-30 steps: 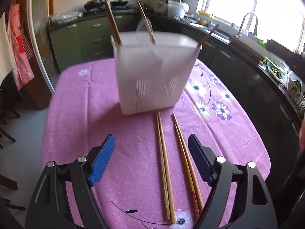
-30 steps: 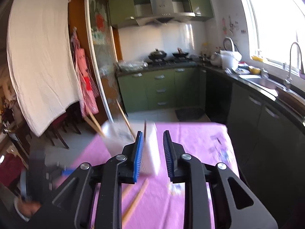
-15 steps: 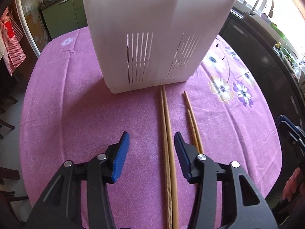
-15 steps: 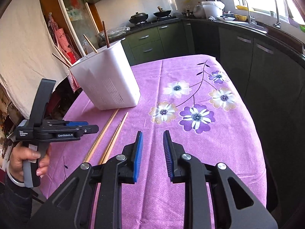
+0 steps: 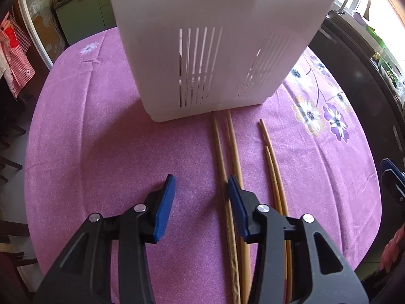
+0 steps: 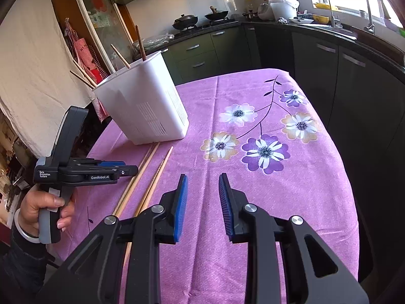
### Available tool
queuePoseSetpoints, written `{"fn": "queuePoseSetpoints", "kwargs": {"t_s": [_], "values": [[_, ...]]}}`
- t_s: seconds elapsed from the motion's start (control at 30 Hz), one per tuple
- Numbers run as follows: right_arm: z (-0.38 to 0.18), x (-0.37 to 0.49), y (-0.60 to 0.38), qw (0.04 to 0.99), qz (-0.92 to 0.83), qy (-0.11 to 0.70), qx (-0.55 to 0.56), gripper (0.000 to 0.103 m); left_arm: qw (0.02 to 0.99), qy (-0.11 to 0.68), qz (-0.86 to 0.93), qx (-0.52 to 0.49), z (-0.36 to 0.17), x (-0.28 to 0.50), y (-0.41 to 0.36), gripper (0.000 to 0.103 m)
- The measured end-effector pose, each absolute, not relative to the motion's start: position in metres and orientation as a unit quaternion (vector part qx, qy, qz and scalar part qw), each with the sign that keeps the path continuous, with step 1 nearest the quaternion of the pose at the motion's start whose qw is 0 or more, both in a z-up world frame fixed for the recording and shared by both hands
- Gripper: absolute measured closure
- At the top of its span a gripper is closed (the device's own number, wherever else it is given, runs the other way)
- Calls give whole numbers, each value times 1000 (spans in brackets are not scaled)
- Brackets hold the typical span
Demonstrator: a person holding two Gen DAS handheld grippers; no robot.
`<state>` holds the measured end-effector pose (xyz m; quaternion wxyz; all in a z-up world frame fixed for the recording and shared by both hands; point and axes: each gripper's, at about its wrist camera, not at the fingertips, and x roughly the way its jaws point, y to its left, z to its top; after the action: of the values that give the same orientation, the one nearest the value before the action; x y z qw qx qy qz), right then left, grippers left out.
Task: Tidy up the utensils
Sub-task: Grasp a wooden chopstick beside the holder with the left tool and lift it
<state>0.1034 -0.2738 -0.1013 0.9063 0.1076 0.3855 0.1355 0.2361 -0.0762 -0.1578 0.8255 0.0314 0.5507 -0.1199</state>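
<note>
"GenRobot.AI" lettering along left claw (image 6: 119, 171) body, white print

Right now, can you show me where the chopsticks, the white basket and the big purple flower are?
chopsticks (image 5: 219, 149): left wrist view, one stick's shaft.
white basket (image 6: 141, 111): right wrist view, side wall.
purple flower (image 6: 265, 152): right wrist view, flower's centre.

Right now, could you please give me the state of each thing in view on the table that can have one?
White holder: upright, chopsticks inside.
Left chopstick pair: flat on the cloth.
Right chopstick pair: flat, untouched.
Left gripper: closing, one left-pair chopstick between the jaws, not pressed.
Right gripper: opening, empty.
</note>
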Motion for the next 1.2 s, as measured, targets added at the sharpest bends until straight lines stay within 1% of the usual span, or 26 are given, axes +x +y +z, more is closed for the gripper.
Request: {"fn": "queuePoseSetpoints", "kwargs": {"t_s": [0.33, 0.37, 0.4, 0.43, 0.5, 0.57, 0.7, 0.93, 1.2], "values": [[-107, 105, -268, 903, 142, 392, 106, 77, 827, 546, -115, 64, -159, 248, -105, 62], [-107, 105, -269, 902, 141, 393, 107, 77, 828, 545, -112, 70, -160, 247, -107, 66], [-108, 106, -270, 902, 141, 393, 110, 77, 830, 542, -109, 77, -160, 246, -109, 72], [-108, 105, -270, 902, 141, 393, 111, 77, 830, 541, -112, 77, -160, 246, -112, 75], [-109, 106, -272, 901, 141, 395, 113, 77, 828, 542, -118, 81, -159, 241, -114, 90], [-110, 106, -272, 900, 142, 397, 115, 77, 827, 542, -121, 84, -158, 235, -112, 95], [-111, 106, -271, 898, 144, 398, 116, 77, 828, 540, -125, 85, -158, 220, -108, 97], [-112, 106, -269, 897, 145, 401, 114, 77, 832, 535, -124, 77, -150, 215, -90, 97], [-110, 106, -263, 897, 146, 402, 107, 77, 854, 502, -129, 52, -127, 187, -60, 97]]}}
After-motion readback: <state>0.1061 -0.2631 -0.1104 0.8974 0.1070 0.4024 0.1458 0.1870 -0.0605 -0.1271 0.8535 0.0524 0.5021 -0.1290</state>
